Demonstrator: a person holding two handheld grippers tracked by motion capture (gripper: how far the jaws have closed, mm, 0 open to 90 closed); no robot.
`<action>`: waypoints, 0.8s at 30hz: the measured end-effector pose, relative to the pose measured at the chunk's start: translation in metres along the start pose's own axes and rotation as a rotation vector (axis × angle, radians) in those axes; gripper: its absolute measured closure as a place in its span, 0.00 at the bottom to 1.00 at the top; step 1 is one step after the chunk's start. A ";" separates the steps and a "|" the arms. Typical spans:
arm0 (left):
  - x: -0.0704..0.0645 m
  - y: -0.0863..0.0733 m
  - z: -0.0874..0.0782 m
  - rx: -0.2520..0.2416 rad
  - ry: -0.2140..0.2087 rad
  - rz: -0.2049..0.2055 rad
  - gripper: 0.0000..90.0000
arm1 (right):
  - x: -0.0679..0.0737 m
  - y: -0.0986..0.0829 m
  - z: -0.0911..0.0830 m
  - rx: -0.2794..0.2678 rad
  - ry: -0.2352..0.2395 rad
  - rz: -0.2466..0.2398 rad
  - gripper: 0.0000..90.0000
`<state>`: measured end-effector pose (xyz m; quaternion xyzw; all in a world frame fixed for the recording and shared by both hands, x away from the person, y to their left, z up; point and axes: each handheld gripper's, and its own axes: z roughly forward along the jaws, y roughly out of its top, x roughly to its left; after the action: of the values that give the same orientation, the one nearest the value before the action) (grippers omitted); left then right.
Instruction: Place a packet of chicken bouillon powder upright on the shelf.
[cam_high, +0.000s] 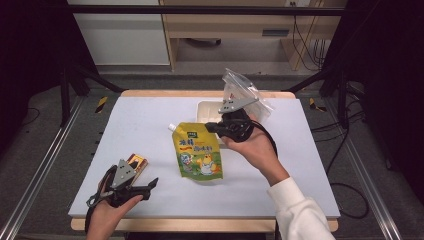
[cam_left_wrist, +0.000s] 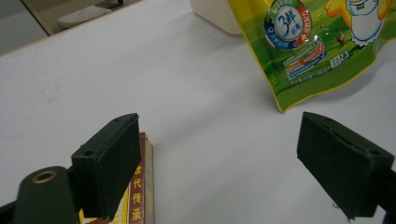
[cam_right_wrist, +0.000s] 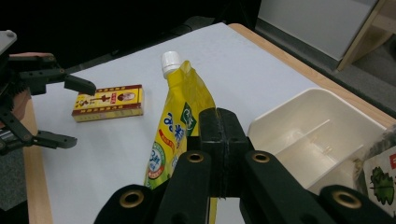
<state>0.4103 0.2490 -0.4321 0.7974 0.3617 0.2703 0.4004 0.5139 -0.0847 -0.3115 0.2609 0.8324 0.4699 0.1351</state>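
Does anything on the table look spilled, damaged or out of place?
Nothing looks spilled or damaged. The yellow spouted pouch lies flat with its white cap on, and the small red and yellow box lies closed near the left claw.

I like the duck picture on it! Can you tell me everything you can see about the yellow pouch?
The yellow pouch is a glossy, soft-looking plastic bag with a white screw cap on a spout at one top corner. It has a green band, a cartoon duck, a round blue badge and printed writing. It lies flat on the white table, cap end pointing away from the person, beside the white tray. No gripper holds it.
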 end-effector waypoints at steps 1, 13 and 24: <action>0.000 0.000 0.000 -0.001 0.001 0.000 0.15 | 0.001 0.000 -0.001 -0.002 0.006 -0.002 1.00; 0.012 0.017 -0.006 -0.022 -0.035 0.025 0.17 | 0.017 0.005 -0.007 0.000 0.056 -0.092 1.00; 0.024 0.094 -0.001 0.035 -0.162 0.242 0.20 | 0.033 0.014 -0.003 0.001 0.086 -0.149 1.00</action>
<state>0.4571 0.2291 -0.3502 0.8614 0.2339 0.2450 0.3786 0.4897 -0.0628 -0.2975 0.1780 0.8549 0.4687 0.1336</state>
